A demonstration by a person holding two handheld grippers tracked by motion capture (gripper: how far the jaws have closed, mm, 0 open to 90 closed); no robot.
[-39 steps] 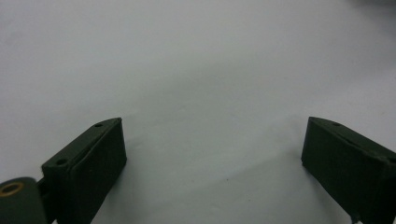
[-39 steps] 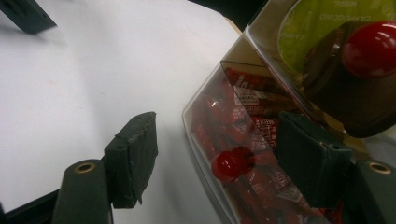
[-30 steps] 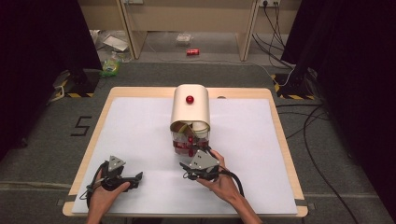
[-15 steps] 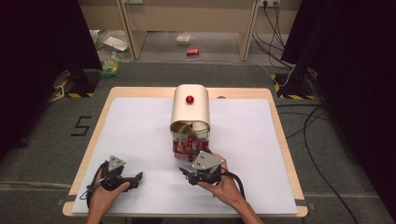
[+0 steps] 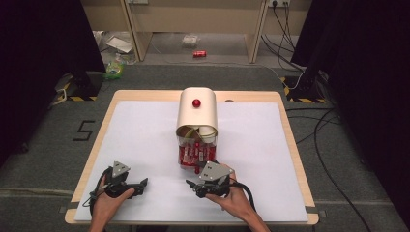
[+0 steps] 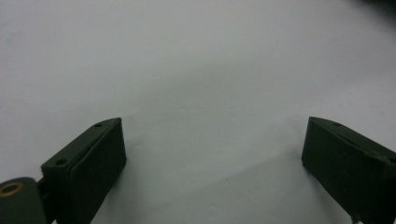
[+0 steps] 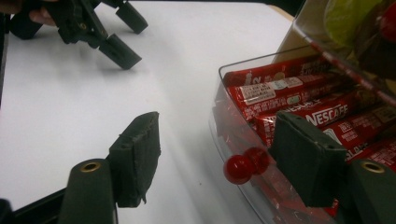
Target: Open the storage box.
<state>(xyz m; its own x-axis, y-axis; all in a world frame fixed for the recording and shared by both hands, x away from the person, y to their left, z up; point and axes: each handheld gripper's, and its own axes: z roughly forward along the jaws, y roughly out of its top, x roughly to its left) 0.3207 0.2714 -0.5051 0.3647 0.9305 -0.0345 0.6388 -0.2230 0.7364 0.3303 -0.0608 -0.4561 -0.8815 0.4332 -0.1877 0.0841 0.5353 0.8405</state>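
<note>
The clear drawer point(image 5: 196, 155) of a cream, round-topped dispenser point(image 5: 197, 110) stands pulled out toward the person at the middle of the white table point(image 5: 145, 140). It is packed with red Nescafé sachets point(image 7: 299, 100) lying side by side. A small red knob point(image 7: 239, 169) sits on the drawer's front wall, and a second red knob point(image 5: 196, 103) sits on the dispenser's top.

In the high view the right tool point(image 5: 197, 186) lies at 6 o'clock from the drawer, just beside its front edge, held in the person's right hand point(image 5: 234, 200). In the right gripper view its 2 jaws stand apart and have just been closing a little. The red knob lies between them, nearer the jaw at 3 o'clock, with neither pad pressing on it; that jaw stands in front of the drawer's clear wall. So the right tool is released, gripping nothing.

The left tool point(image 5: 143, 185) rests low over the table at 8 o'clock from the dispenser, well apart from the drawer, in the person's left hand point(image 5: 109, 205). In the left gripper view its 2 jaws are spread wide over bare white table, nothing between them: released too. It also appears at 11 o'clock in the right gripper view
</note>
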